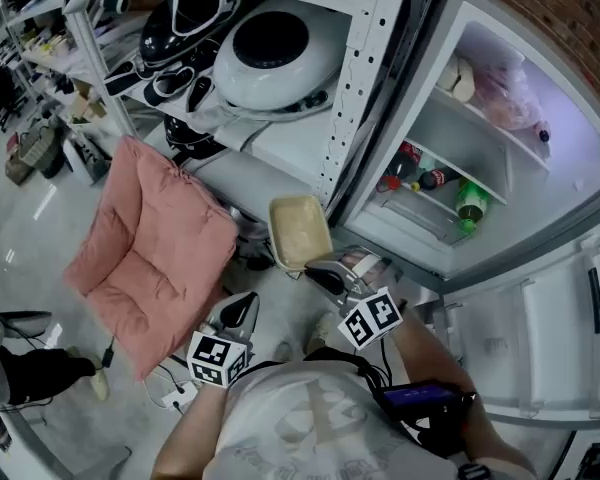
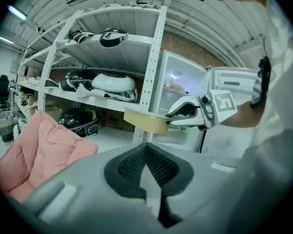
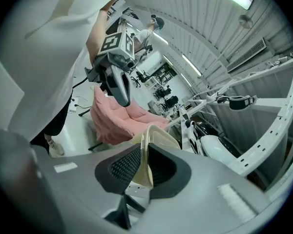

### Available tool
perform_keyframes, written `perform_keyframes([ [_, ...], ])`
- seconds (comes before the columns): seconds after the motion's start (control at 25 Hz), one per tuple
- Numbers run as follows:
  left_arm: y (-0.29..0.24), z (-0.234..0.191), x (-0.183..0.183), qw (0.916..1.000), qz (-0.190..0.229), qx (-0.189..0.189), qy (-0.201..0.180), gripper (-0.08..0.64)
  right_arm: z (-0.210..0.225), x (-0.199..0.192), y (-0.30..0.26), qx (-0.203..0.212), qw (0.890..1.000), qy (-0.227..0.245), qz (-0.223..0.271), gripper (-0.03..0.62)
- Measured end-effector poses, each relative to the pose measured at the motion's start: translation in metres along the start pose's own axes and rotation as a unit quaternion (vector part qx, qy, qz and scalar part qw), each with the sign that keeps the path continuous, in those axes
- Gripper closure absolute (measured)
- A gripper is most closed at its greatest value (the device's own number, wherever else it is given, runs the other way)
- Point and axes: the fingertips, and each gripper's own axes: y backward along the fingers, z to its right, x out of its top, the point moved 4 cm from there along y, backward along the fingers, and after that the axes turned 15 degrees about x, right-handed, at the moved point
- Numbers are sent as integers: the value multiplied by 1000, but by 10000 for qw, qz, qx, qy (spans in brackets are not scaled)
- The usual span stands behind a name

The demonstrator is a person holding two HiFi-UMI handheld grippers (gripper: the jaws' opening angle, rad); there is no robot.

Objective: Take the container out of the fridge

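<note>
A shallow beige container [image 1: 299, 230] hangs in the air just outside the open fridge [image 1: 540, 268], in front of the white rack. My right gripper [image 1: 322, 272] is shut on its near rim. In the right gripper view the container wall [image 3: 149, 145] is pinched between the jaws of the right gripper [image 3: 143, 156]. My left gripper [image 1: 244, 306] stays lower left of the container, apart from it. Its jaws are shut with nothing between them in the left gripper view [image 2: 146, 148], which shows the container [image 2: 145, 121] and the right gripper [image 2: 172, 117] ahead.
The fridge holds bottles [image 1: 469, 200] on a lower shelf and bagged food [image 1: 510, 93] higher up. A white shelving rack [image 1: 370, 58] with helmets [image 1: 275, 53] stands left of the fridge. A pink cushion chair [image 1: 150, 248] sits on the floor at the left.
</note>
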Motion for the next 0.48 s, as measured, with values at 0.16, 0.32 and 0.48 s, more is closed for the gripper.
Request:
perform_keyframes([
  [0.16,14,-22,0,9992,36,370,148,557,13,21,-17,153,9992,288,239,535],
  [0.32,25,-35,-3,9974,71,668,265,557,20,40,-32,280,9970,547,468,535],
  [0.48,38,-44,-7,9950,101,919,372,558,24,58,-45,426,9938,782,673,535],
])
